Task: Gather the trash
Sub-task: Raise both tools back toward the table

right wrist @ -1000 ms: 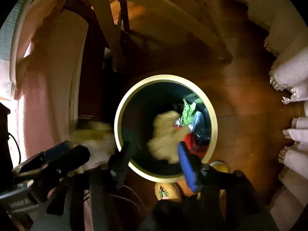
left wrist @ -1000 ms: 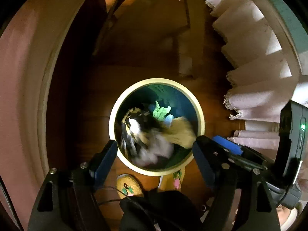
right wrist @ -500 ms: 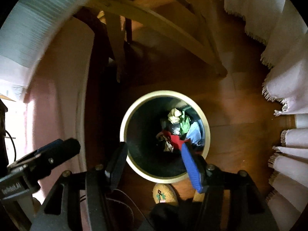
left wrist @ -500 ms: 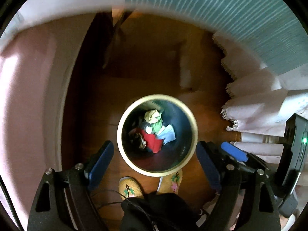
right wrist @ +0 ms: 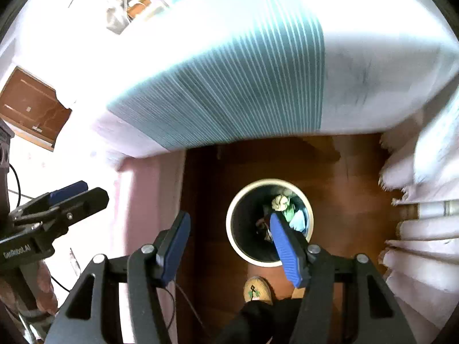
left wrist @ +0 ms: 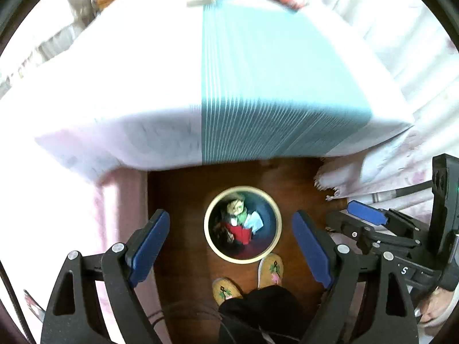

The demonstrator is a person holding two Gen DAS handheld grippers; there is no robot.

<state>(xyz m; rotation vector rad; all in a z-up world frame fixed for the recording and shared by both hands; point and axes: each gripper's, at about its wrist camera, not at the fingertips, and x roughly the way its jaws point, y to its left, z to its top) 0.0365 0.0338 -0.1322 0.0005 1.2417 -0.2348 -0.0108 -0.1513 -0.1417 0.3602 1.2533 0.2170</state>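
Observation:
A round cream-rimmed trash bin (left wrist: 274, 239) stands on the wooden floor far below me. It also shows in the right wrist view (right wrist: 233, 238). Inside it lies trash (left wrist: 242, 225): a red piece, a green piece, a pale blue piece and a crumpled yellowish wad (right wrist: 279, 202). My left gripper (left wrist: 229, 229) is open and empty, high above the bin. My right gripper (right wrist: 229, 232) is open and empty too, and it shows at the right of the left wrist view (left wrist: 364, 215).
A table with a white and teal striped cloth (left wrist: 258, 86) fills the upper half of both views (right wrist: 243, 86). Fringed white cloth (right wrist: 416, 215) hangs at the right. Pink cloth (left wrist: 120, 206) hangs at the left. The person's slippers (left wrist: 271, 266) stand by the bin.
Both grippers have risen well above the bin, which looks smaller. The trash that was falling now lies in the bin. The tabletop has come into view.

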